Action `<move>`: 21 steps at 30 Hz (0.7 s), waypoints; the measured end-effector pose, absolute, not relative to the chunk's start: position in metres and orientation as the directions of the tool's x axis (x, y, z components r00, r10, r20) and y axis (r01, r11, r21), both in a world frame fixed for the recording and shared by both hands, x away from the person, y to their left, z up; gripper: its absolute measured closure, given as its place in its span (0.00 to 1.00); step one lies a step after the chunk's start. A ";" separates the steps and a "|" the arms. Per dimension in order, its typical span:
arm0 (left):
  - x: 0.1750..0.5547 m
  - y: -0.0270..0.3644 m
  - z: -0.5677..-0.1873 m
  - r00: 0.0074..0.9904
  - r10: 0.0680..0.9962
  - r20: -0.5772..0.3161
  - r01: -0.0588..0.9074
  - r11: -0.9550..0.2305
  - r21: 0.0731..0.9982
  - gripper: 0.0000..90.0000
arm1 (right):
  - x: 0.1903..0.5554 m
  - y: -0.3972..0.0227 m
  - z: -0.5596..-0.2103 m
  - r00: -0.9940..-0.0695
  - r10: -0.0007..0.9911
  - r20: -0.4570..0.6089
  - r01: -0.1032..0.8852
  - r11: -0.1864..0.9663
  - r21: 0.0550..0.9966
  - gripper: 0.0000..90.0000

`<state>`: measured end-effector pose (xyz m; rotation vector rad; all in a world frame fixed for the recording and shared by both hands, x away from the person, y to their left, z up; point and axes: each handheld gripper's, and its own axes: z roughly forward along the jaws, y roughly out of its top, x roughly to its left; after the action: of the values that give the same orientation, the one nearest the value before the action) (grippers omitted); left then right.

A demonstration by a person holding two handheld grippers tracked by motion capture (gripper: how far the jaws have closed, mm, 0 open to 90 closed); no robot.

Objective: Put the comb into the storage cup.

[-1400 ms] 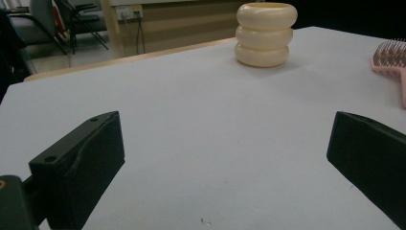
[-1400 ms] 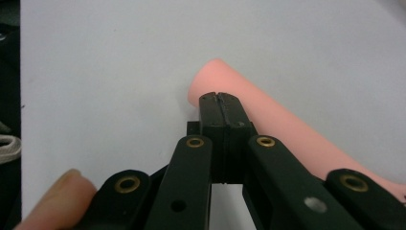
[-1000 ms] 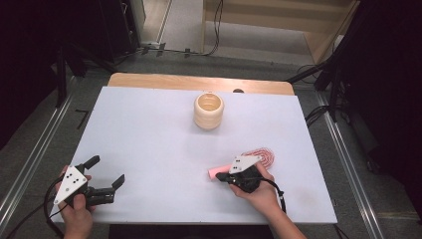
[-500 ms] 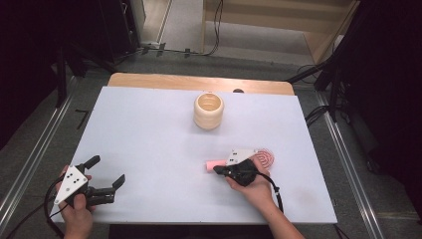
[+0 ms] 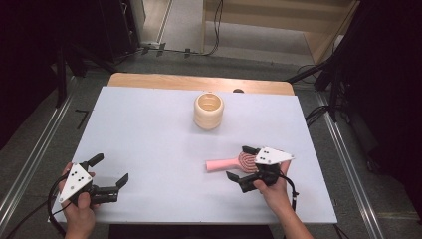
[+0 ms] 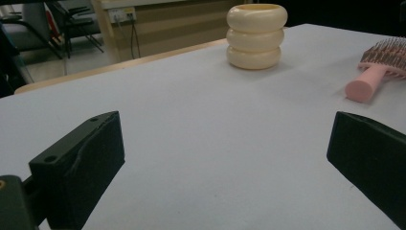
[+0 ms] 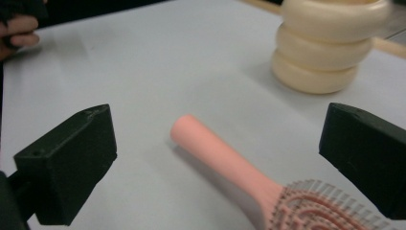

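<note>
The pink hairbrush (image 5: 233,162) lies flat on the white tabletop (image 5: 149,129), toward the person's right, its bristled head under the right hand-held gripper (image 5: 243,163) and its round handle pointing across the tabletop toward the left side. In the right gripper view the handle (image 7: 215,153) runs up between the two black jaws, which stand wide apart and clear of it on both sides; they have just been opening, and nothing is pinched between them now. That reads to me as a brush just set down and let go, so it lies loose rather than held. Whether a jaw tip is brushing the bristles I can't quite tell from the high view, since the grey plate covers that spot.

The cream ribbed cup (image 5: 208,110), shaped like three stacked rings, stands upright nearer the far edge, well apart from the brush. Its open mouth faces up, so it looks like a likely holder for the brush, handle first, though that is only my guess.

The left hand-held gripper (image 5: 110,171) hangs low near the front left corner, its jaws spread with only bare tabletop between them. In the left gripper view the cup (image 6: 256,36) and the handle end (image 6: 365,87) both sit far ahead of it, so it seems to be waiting off to the side, out of the working hand's way.
</note>
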<state>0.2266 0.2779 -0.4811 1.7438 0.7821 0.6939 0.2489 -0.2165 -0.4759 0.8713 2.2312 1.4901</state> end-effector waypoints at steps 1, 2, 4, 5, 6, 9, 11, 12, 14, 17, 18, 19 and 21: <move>0.227 0.277 -0.480 0.628 0.774 0.078 0.172 -0.236 0.956 0.00 | 0.246 -0.222 -0.474 -0.746 0.664 0.057 0.301 0.261 0.917 0.00; 0.227 0.276 -0.478 0.640 0.765 0.074 0.174 -0.238 0.956 0.00 | 0.244 -0.227 -0.473 -0.731 0.681 0.049 0.296 0.252 0.921 0.00; 0.228 0.274 -0.476 0.653 0.754 0.066 0.173 -0.233 0.957 0.00 | 0.239 -0.239 -0.470 -0.709 0.703 0.045 0.283 0.225 0.932 0.00; 0.228 0.273 -0.475 0.656 0.752 0.068 0.173 -0.238 0.956 0.00 | 0.236 -0.245 -0.468 -0.707 0.705 0.050 0.281 0.215 0.935 0.00; 0.229 0.272 -0.474 0.656 0.752 0.067 0.175 -0.238 0.956 0.00 | 0.235 -0.249 -0.468 -0.701 0.711 0.044 0.272 0.210 0.939 0.00; 0.230 0.268 -0.472 0.658 0.750 0.068 0.179 -0.243 0.953 0.00 | 0.232 -0.261 -0.466 -0.684 0.728 0.045 0.274 0.199 0.941 0.00; 0.231 0.265 -0.470 0.659 0.749 0.070 0.182 -0.250 0.951 0.00 | 0.229 -0.268 -0.467 -0.672 0.739 0.046 0.277 0.194 0.941 0.00; 0.232 0.264 -0.469 0.663 0.745 0.069 0.182 -0.250 0.951 0.00 | 0.228 -0.271 -0.468 -0.667 0.744 0.047 0.278 0.191 0.941 0.00; 0.233 0.262 -0.466 0.664 0.745 0.070 0.186 -0.255 0.949 0.00 | 0.226 -0.277 -0.470 -0.659 0.750 0.046 0.279 0.187 0.942 0.00; 0.234 0.260 -0.463 0.671 0.739 0.061 0.190 -0.251 0.949 0.00 | 0.222 -0.285 -0.471 -0.646 0.762 0.047 0.279 0.179 0.943 0.00; 0.236 0.257 -0.461 0.670 0.740 0.064 0.192 -0.256 0.947 0.00 | 0.220 -0.288 -0.472 -0.644 0.764 0.047 0.276 0.175 0.945 0.00; 0.236 0.257 -0.461 0.670 0.740 0.064 0.192 -0.256 0.947 0.00 | 0.219 -0.291 -0.472 -0.639 0.767 0.047 0.279 0.174 0.945 0.00; 0.238 0.251 -0.456 0.677 0.733 0.071 0.190 -0.267 0.945 0.00 | 0.216 -0.296 -0.473 -0.631 0.774 0.049 0.279 0.168 0.945 0.00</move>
<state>0.2381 0.2513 -0.4565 1.8022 0.7349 0.6230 0.2163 -0.2958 -0.4731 0.9937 2.0020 1.4677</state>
